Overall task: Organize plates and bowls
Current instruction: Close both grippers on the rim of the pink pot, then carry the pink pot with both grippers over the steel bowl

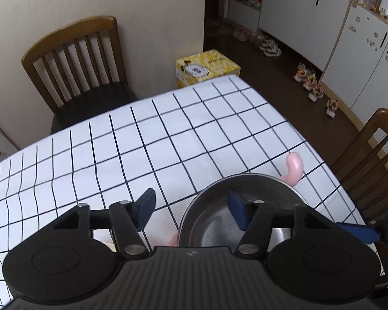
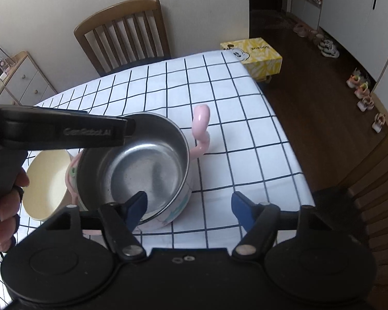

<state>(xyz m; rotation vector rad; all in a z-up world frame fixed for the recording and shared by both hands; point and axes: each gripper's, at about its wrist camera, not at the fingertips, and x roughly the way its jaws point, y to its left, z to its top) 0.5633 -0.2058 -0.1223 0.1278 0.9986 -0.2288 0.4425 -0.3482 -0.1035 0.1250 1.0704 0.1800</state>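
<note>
The table (image 2: 245, 134), covered with a white cloth ruled in dark squares, filled most of both views, with a wooden chair (image 2: 124, 36) at its far side and a yellow box (image 2: 253, 54) on the floor beyond the corner. Near the front edge stood the steel-lined bowl (image 2: 147, 165), pastel-patterned outside, with a curved pink handle (image 2: 201, 129) rising behind it; a cream bowl (image 2: 46, 183) sat just beside it on the left, apparently touching. The left gripper (image 1: 191, 211) hung above the steel-lined bowl, jaws spread wide and holding nothing, one blue pad over the interior. The right gripper (image 2: 188, 209) was likewise released and empty, its left pad at the bowl's near rim. Judged risks: a pad closing on the thin, smooth rim could slip and tip the bowl; the two grippers, crowded over one vessel, could collide; a nudge could push it against the cream bowl.
</note>
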